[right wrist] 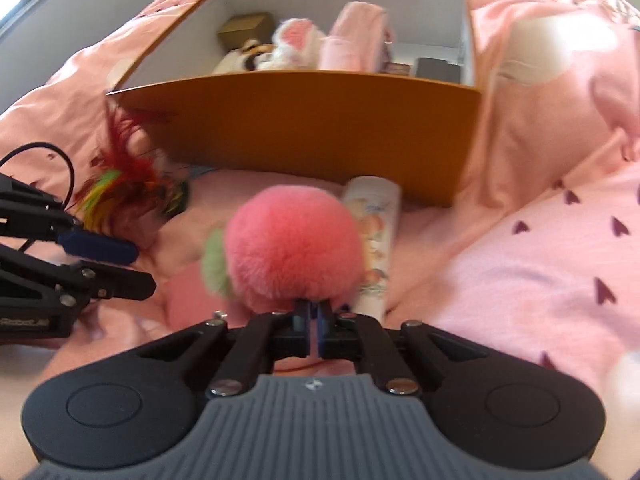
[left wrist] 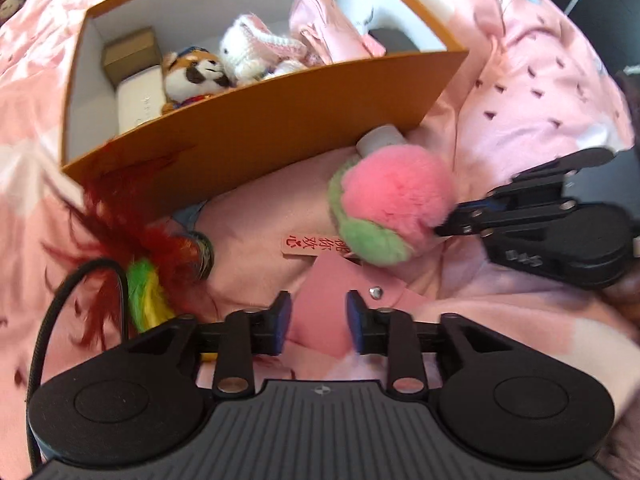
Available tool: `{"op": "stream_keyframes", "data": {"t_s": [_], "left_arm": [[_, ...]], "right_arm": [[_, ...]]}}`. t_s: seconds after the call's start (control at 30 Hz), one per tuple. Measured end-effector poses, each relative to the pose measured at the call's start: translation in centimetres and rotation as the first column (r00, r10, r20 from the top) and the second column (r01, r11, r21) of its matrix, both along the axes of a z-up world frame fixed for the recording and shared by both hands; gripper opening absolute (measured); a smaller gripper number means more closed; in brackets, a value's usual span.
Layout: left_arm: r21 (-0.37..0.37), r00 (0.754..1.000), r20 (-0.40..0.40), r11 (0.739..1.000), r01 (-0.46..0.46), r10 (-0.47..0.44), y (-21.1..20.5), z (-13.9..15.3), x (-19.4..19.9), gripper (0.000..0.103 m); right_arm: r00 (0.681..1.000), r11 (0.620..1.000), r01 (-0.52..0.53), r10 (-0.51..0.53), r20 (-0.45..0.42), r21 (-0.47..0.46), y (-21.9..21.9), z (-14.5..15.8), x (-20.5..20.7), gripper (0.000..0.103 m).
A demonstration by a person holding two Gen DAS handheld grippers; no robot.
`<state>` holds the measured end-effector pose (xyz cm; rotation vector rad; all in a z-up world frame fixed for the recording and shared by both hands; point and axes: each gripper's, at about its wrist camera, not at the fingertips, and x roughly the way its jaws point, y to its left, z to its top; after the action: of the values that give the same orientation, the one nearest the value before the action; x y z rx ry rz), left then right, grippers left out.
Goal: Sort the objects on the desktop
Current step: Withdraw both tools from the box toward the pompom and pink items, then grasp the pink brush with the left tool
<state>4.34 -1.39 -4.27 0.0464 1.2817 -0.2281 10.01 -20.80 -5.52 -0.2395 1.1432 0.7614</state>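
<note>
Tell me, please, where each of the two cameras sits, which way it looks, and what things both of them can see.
Left wrist: sits on the left gripper, looks steeply down over its open jaws at a pink card on the pink bedding; the right gripper enters from the right.
Right wrist: sits on the right gripper, looks down at the pink pompom that its shut jaws pinch; the left gripper enters from the left.
Shared: orange box, pompom, feather toy, white tube, bedding.

Plush peach (right wrist: 294, 240) lies before the box (right wrist: 312, 120), beside a tube (right wrist: 378, 240).
</note>
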Motion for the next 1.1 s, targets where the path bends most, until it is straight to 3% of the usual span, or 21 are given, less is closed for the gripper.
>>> {"op": "stream_keyframes", "data": {"t_s": [0.1, 0.37, 0.47, 0.5, 0.53, 0.7, 0.8, 0.9, 0.97, 1.03, 1.1], "left_arm": [[-0.001, 0.999, -0.025, 0.999, 0.045, -0.045, -0.1, -1.4, 1.3, 0.052], [-0.085, 0.997, -0.067, 0.996, 0.039, -0.045, 0.4, -4.6, 3.1, 0.054], [-0.106, 0.997, -0.071, 0.994, 0.018, -0.026, 0.8, -4.9, 3.3, 0.047], [-0.096, 0.998, -0.066, 0.995, 0.009, -0.016, 1.0, -4.9, 3.2, 0.032], [-0.079, 0.998, -0.060, 0.997, 0.007, -0.011, 1.1, -4.9, 3.2, 0.023], [-0.063, 1.000, 0.000, 0.998, -0.004, 0.004, 1.4, -4.2, 2.2, 0.000], [-0.126, 1.000, 0.014, 0.992, 0.007, -0.005, 1.4, -3.5, 1.2, 0.000], [-0.068, 0.999, 0.036, 0.998, -0.018, 0.021, 1.6, -2.7, 0.7, 0.000], [-0.079, 0.999, 0.002, 0.996, -0.039, 0.039, 2.1, -2.4, 0.5, 0.000], [-0.121, 0.999, -0.040, 0.992, -0.040, 0.036, 2.5, -2.3, 0.5, 0.000], [-0.135, 0.997, -0.074, 0.990, -0.036, 0.026, 2.5, -2.4, 0.0, 0.000]], "right_arm": [[1.000, 1.000, -0.011, 0.011, -0.023, 0.019, -0.3, 0.0, 0.1, 0.007], [0.999, 1.000, -0.011, 0.012, -0.043, 0.025, -0.1, -0.3, 0.1, 0.010], [0.999, 1.000, -0.014, 0.015, -0.044, 0.024, 0.0, -0.4, 0.1, 0.012], [0.999, 1.000, -0.014, 0.015, -0.045, 0.024, 0.0, -0.4, 0.1, 0.012], [0.999, 1.000, -0.013, 0.014, -0.045, 0.025, 0.0, -0.4, 0.1, 0.012], [0.999, 1.000, -0.011, 0.012, -0.041, 0.026, -0.1, -0.4, 0.2, 0.014], [0.999, 0.999, -0.010, 0.011, -0.042, 0.031, 0.0, -0.4, 0.2, 0.014], [0.996, 0.998, -0.024, 0.029, -0.084, 0.062, -0.1, -0.3, 0.4, 0.017], [0.984, 0.993, -0.050, 0.068, -0.164, 0.111, -0.1, -0.6, 0.7, 0.020], [0.974, 0.991, -0.081, 0.102, -0.202, 0.109, 0.4, -1.1, 0.6, 0.036], [0.970, 0.991, -0.106, 0.121, -0.211, 0.082, 1.0, -1.7, 0.6, 0.036]]}}
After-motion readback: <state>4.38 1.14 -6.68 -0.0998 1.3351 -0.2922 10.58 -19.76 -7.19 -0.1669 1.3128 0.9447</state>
